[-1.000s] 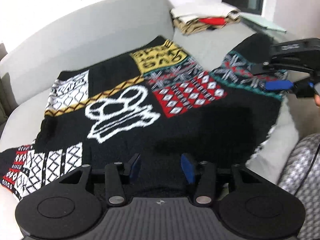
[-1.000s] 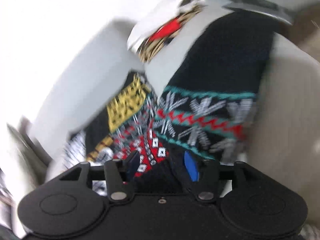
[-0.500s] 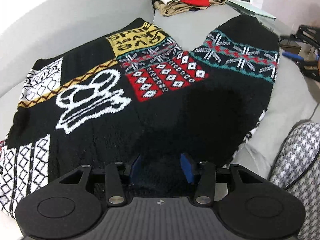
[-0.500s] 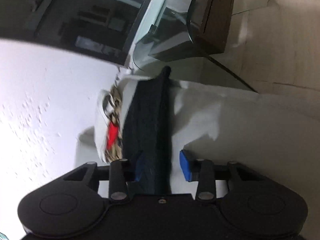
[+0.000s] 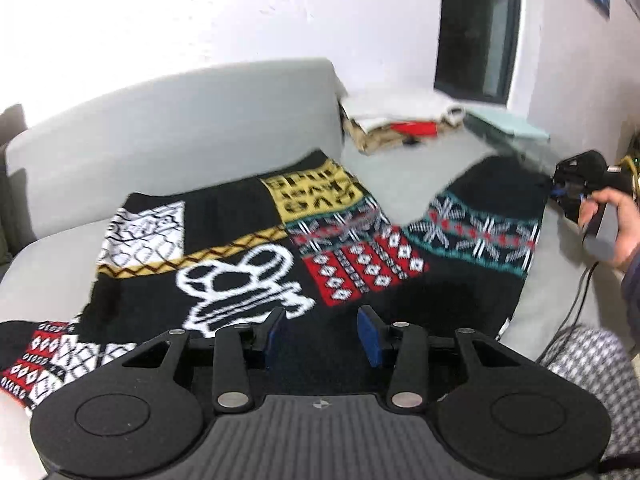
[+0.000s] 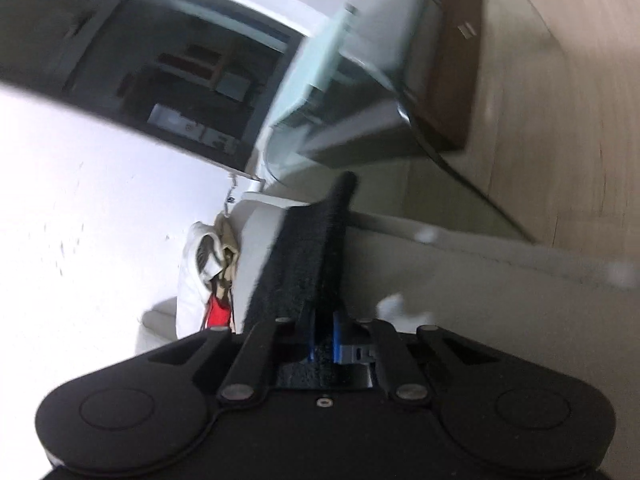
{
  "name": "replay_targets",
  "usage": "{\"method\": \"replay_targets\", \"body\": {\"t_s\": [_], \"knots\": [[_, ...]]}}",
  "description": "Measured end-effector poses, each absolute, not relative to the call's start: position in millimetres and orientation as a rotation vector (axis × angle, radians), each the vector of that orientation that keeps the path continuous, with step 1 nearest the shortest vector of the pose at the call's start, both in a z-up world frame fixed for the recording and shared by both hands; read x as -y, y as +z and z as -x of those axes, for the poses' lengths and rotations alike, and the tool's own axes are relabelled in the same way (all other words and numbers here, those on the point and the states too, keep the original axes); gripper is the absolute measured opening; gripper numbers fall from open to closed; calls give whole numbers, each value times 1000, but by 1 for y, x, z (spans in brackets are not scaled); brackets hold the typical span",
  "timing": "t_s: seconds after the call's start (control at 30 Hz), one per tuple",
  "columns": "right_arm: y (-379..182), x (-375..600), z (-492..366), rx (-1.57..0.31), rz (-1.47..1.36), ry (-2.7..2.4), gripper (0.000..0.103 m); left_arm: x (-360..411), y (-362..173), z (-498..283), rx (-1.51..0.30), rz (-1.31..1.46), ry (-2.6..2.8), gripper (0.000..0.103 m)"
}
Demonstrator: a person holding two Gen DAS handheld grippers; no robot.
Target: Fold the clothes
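A black patterned knit sweater [image 5: 280, 256] lies spread on a grey sofa [image 5: 168, 120]. It has white, yellow, red and teal panels. My left gripper [image 5: 322, 328] is open and hovers just above the sweater's near hem, holding nothing. My right gripper [image 6: 322, 340] is shut on the black cuff of the right sleeve [image 6: 308, 248]. It also shows in the left wrist view [image 5: 560, 196] at the sleeve's far end, held by a hand [image 5: 612, 224].
A pile of folded clothes [image 5: 400, 124] lies at the sofa's far end. A dark window [image 5: 476, 28] and a glass table top [image 5: 508, 132] are behind it. A checked cushion [image 5: 592, 372] and a cable [image 5: 576, 304] are at the right.
My right gripper has shut on the sleeve cuff; it was open half a second ago. My left gripper has lifted and tilted up, still open over the hem.
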State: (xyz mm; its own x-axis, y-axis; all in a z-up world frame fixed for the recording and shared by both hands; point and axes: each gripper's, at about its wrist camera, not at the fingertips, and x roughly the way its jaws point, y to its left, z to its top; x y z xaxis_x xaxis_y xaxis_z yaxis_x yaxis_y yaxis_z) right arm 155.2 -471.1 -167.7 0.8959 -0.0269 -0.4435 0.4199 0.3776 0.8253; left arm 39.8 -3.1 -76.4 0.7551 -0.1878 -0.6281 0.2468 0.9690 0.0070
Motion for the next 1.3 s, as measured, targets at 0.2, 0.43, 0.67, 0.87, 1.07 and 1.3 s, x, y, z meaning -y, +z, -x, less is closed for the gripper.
{"method": "replay_targets", "body": {"t_s": [0.2,0.43,0.67,0.87,1.07,1.3], "knots": [[-82,394,-143,-358,-737,-228,7,-38,-56,-6,-620,-35,-175,43],[-60,228,-100,-406,-386,84,7,-88,-58,32,-579,44,-84,43],[-127,87,-76,-684,-215,383,13,-113,-78,33,-635,132,-21,43],[-136,90,-73,-843,-162,524,36,-114,-99,17,-727,154,3,47],[-101,168,-88,-829,-314,418,38,-138,-129,-34,-832,363,13,48],[-108,226,-82,-822,-455,276,42,-161,-166,-81,-1000,633,47,48]]}}
